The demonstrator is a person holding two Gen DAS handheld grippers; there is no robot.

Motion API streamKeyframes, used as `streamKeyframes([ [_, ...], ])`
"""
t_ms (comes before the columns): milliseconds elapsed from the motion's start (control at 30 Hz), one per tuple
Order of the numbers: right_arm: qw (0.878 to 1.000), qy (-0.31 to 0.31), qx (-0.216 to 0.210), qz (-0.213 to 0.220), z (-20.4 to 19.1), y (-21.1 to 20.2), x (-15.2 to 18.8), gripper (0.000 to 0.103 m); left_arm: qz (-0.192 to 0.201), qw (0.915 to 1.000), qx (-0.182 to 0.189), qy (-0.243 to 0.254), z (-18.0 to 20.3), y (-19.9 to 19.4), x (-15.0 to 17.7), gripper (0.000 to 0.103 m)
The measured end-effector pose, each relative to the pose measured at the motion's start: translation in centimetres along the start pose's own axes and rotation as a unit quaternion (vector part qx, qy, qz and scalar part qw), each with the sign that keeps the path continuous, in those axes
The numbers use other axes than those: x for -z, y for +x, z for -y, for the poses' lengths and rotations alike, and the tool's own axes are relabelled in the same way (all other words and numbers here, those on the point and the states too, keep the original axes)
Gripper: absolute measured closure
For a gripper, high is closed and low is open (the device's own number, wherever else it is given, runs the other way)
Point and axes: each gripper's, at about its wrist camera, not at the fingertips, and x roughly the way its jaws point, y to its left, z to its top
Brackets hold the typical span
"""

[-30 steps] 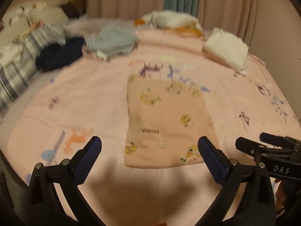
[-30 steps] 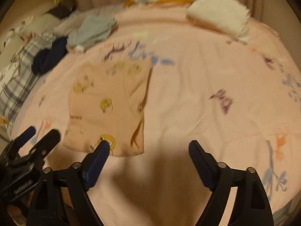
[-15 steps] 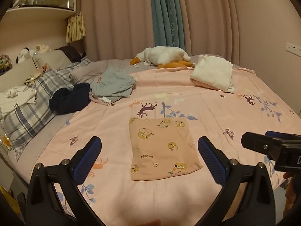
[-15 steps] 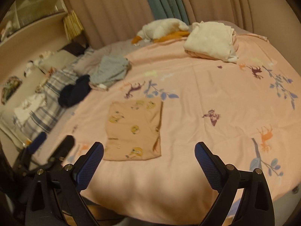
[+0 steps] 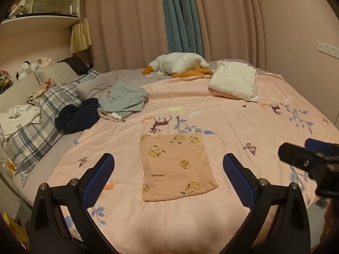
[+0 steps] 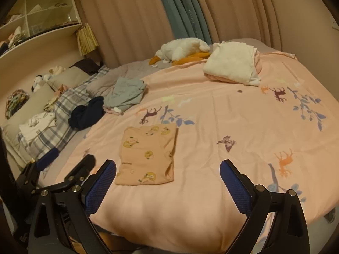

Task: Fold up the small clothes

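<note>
Both claws wide open, nothing in them: left gripper [image 5: 168, 172], right gripper [image 6: 168, 176]. Right jaws have just been opening, no cloth between. I've pulled both back and up off the folded peach garment [image 5: 175, 165]; it lies flat near the front edge of the pink bedspread [image 5: 233, 122]. That piece looks done. Unfolded grey clothes [image 5: 124, 99] and navy garment [image 5: 77, 114] wait by the plaid pillow [image 5: 36, 133]; curtains [image 5: 182, 14] behind.
</note>
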Motion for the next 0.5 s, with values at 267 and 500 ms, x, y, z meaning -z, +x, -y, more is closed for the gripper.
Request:
streamKeyframes([
  [267,0.999,-0.006,0.033,0.017,-0.2,-0.3,0.0,0.005,0.009,0.9993,0.007,-0.034,-1.6,-0.4,-1.0,0.000],
  [500,0.998,-0.025,0.048,0.015,-0.5,-0.1,0.0,0.005,0.008,0.9967,0.030,-0.075,-2.8,-0.4,-1.5,0.000],
])
